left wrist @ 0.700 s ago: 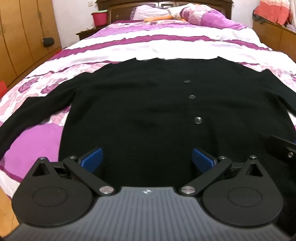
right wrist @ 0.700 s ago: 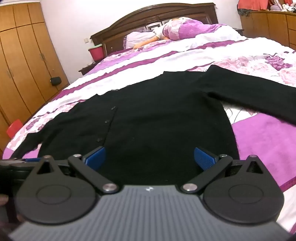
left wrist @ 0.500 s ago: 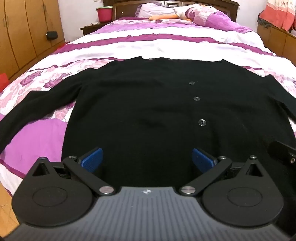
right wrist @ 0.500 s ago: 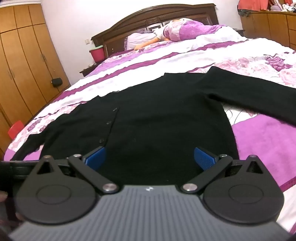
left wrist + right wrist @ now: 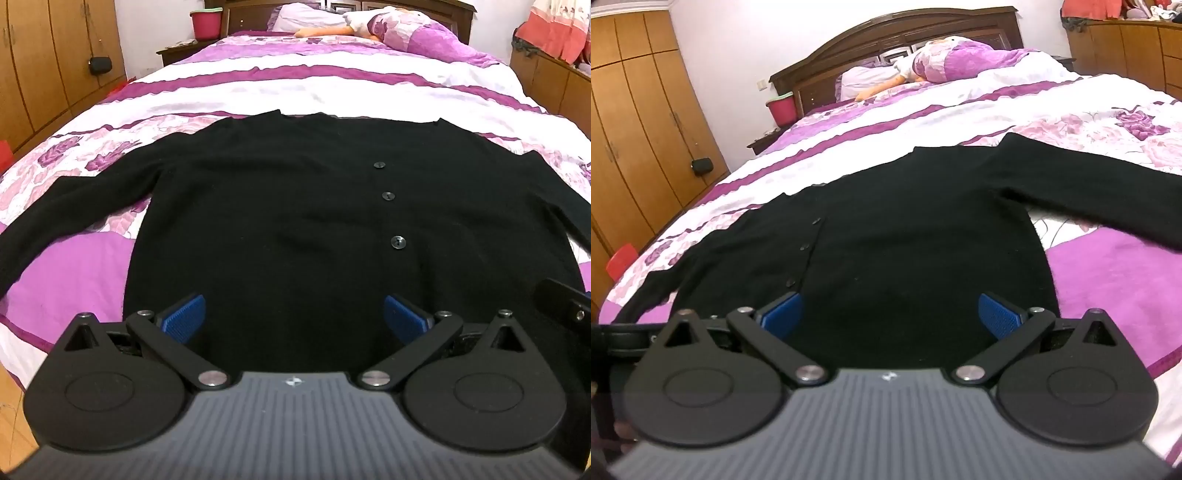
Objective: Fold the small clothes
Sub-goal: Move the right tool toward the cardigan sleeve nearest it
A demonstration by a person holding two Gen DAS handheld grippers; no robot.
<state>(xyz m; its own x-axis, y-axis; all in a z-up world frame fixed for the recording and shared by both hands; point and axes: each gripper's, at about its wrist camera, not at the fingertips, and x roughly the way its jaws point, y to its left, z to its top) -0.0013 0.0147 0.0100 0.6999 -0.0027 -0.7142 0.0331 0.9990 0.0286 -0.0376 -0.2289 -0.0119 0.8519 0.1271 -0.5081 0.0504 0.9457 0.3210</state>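
Left gripper (image 5: 293,314) raised, tilted down; cardigan (image 5: 295,221) flat, unmoved.

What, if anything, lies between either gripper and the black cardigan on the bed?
Nothing visible. The left gripper and right gripper are both open over the cardigan's near hem, with only its flat black knit between the fingers.
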